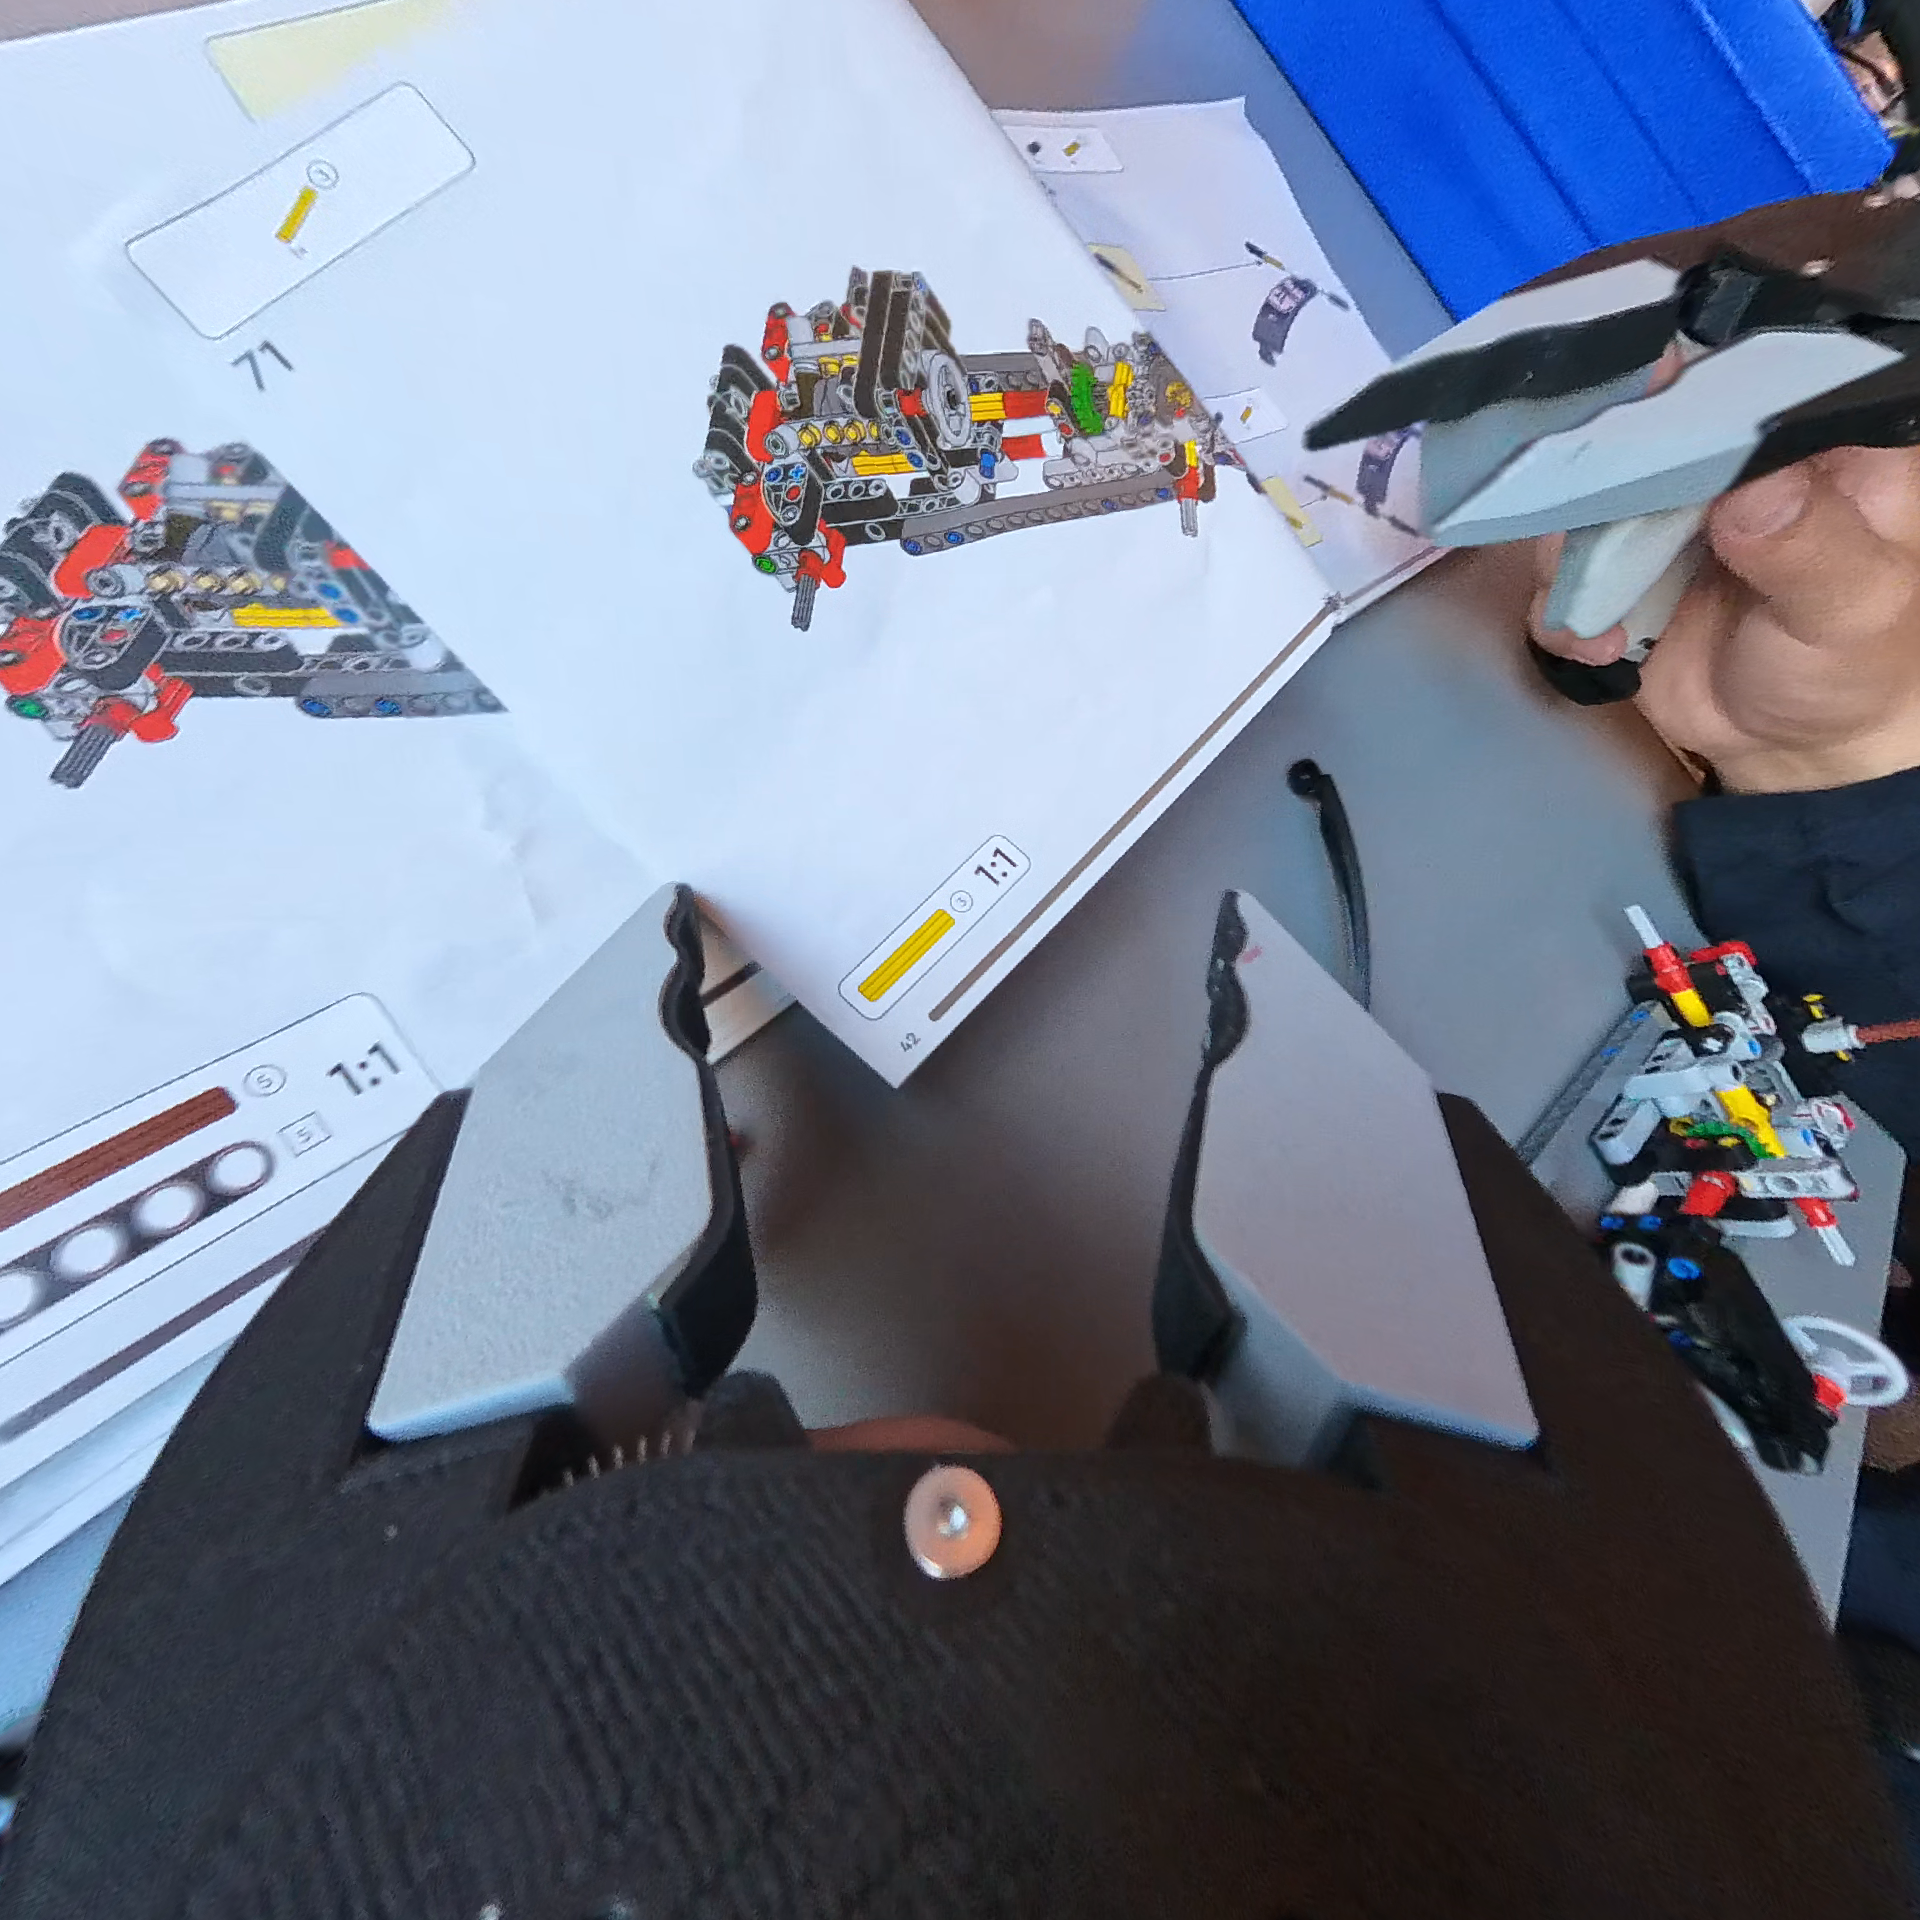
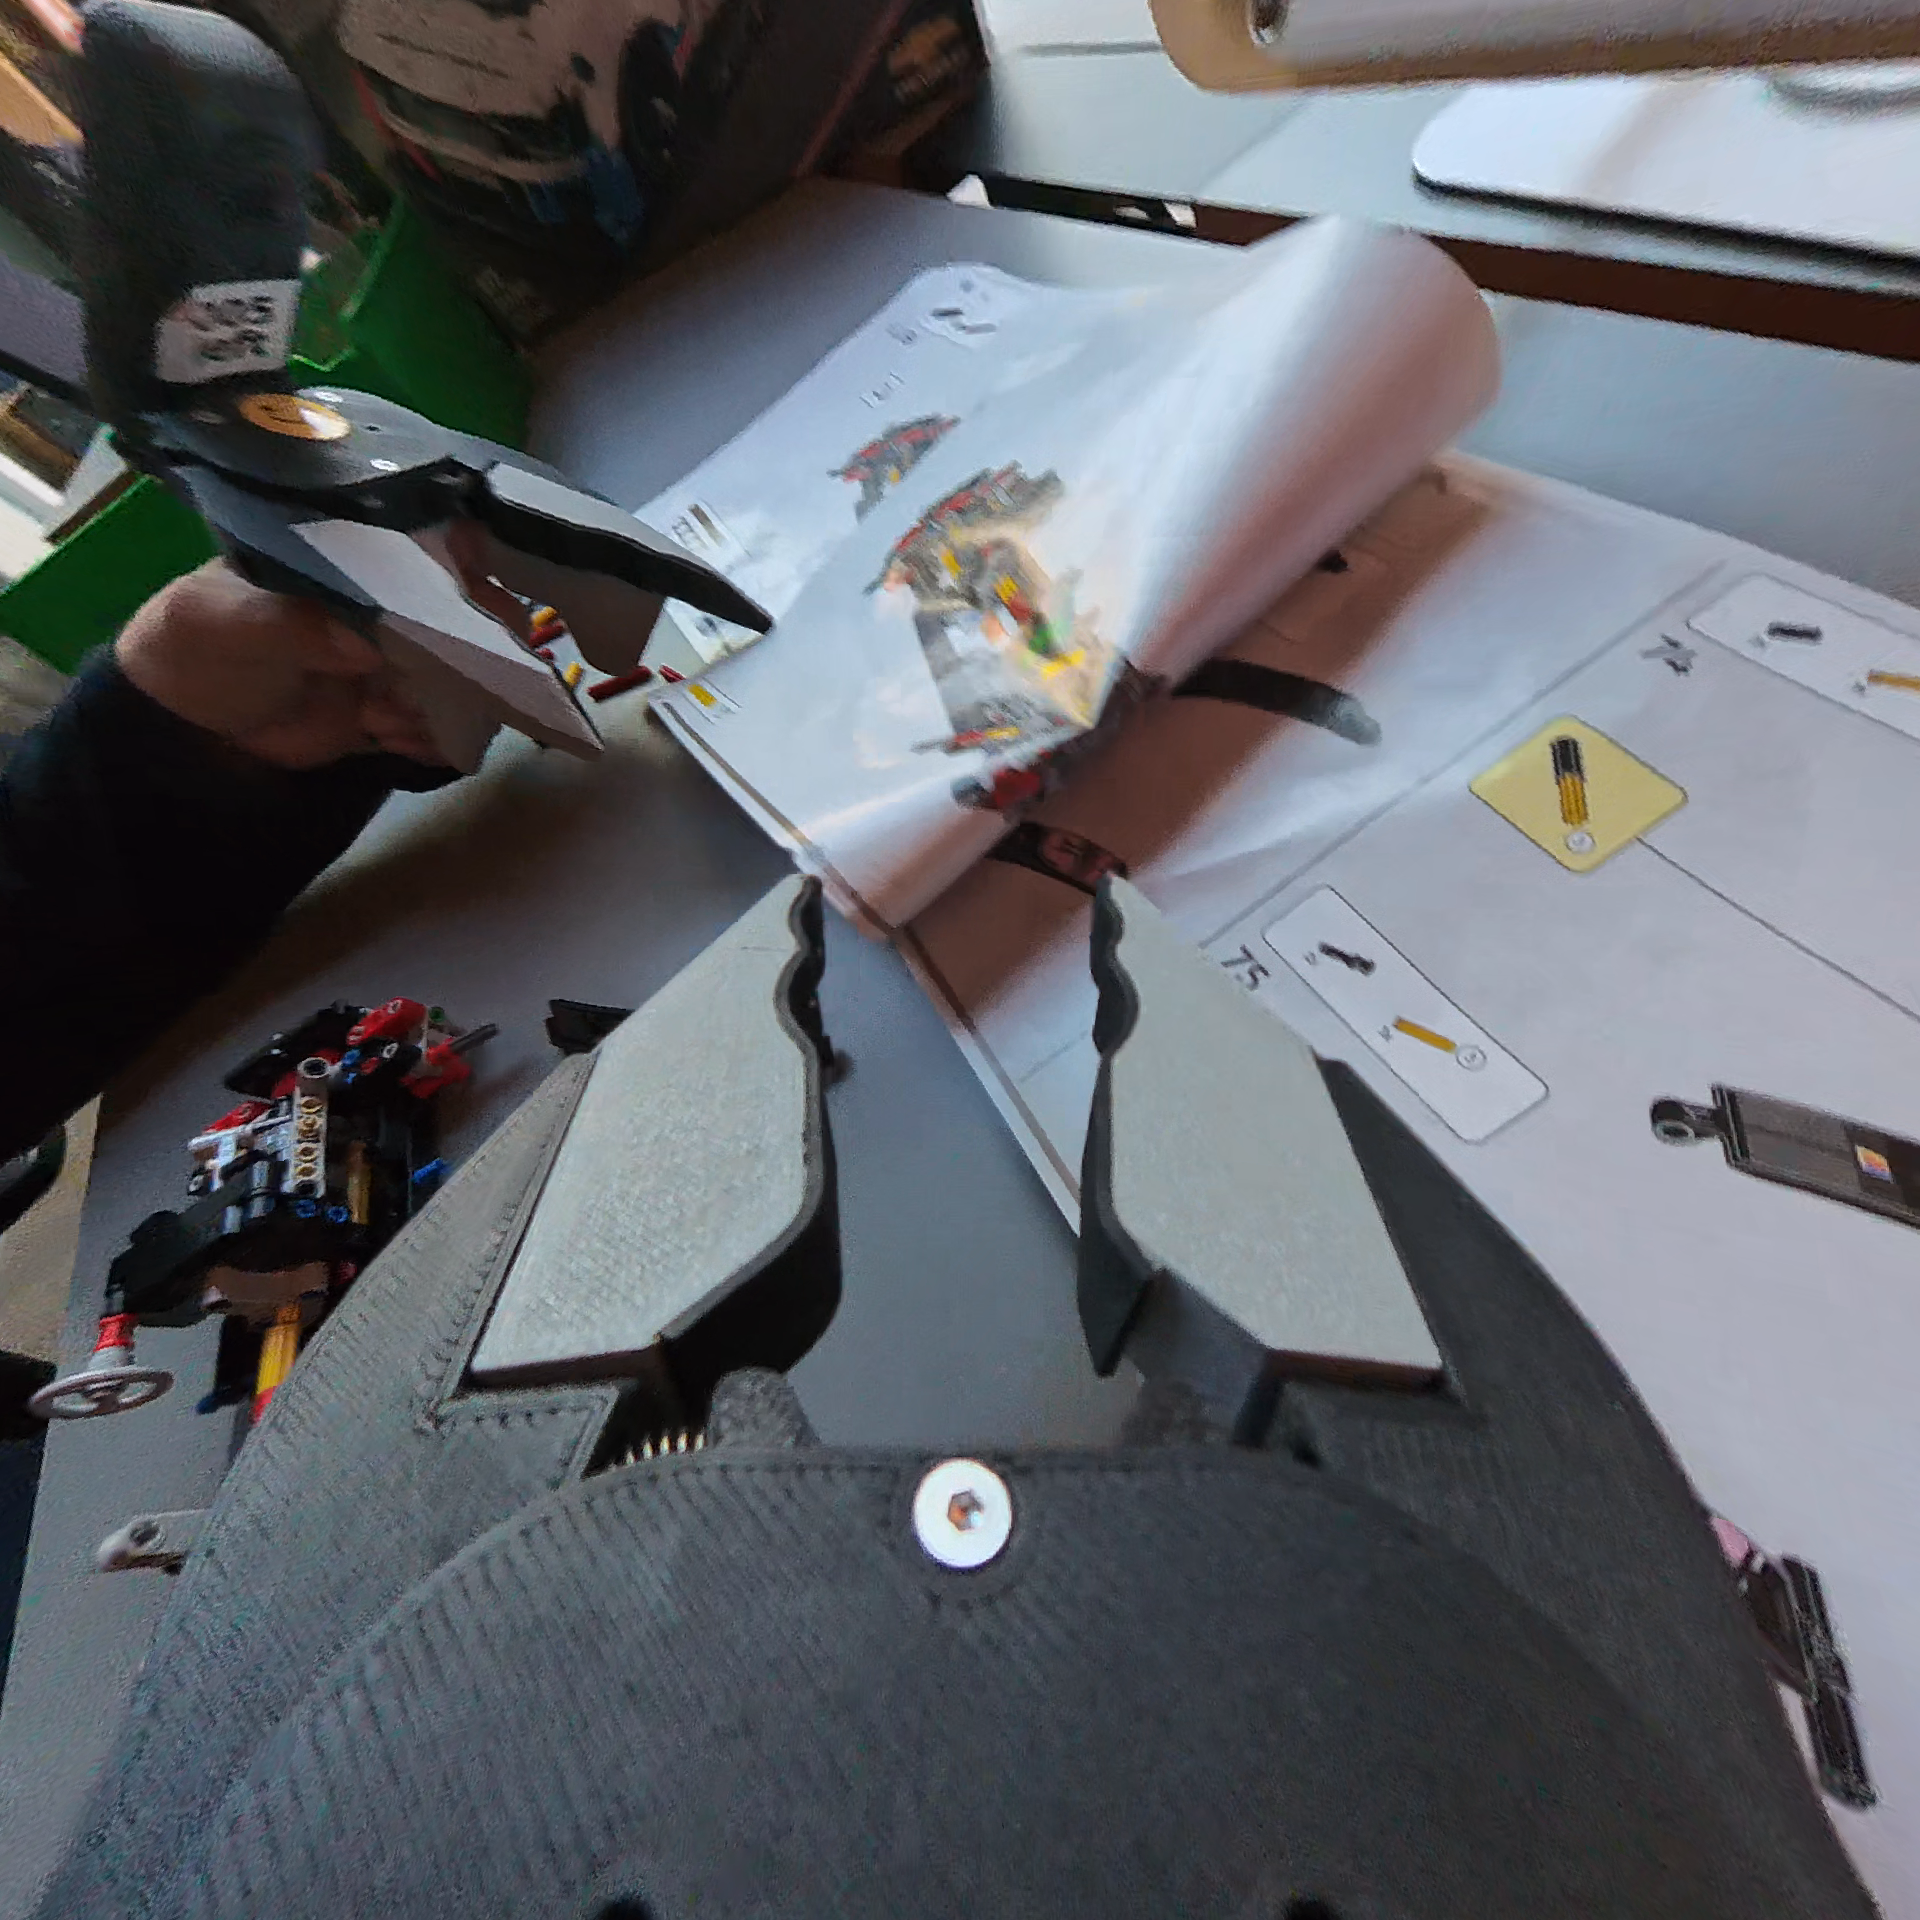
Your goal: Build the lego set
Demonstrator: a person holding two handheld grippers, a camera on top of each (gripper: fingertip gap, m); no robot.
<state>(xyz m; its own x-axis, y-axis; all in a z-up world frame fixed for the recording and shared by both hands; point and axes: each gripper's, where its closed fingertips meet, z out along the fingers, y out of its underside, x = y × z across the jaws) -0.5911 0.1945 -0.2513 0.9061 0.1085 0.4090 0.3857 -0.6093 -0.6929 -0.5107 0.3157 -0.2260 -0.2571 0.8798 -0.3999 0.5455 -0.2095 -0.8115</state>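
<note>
A grey table (image 1: 1475, 727) is seen across both views, and most of it is covered by an open instruction booklet (image 1: 644, 665). In the left wrist view the booklet fills the upper left and centre of the frame. Its lower corner points down towards the left gripper (image 1: 951, 914). That corner lies between the two fingertips but is touched by neither pad; the jaws are spread wide and nothing is gripped.

In the right wrist view a curled page (image 2: 1195, 499) is raised in the upper centre of the frame, its fold running from lower left to upper right. The right gripper (image 2: 956, 914) is placed just below the page's lower corner. Its jaws are parted and nothing is held; contact with the paper cannot be confirmed. The right gripper is judged the nearer of the two to the raised page.

A partly built toy model (image 1: 1725, 1143) of black, red and yellow parts is found at the lower right of the left view, well apart from the booklet. A loose black strip (image 1: 1340, 862) lies on the table between booklet and model. A blue bin (image 1: 1558, 114) stands at the upper right. A green crate (image 2: 405, 343) stands at the upper left of the right view.
</note>
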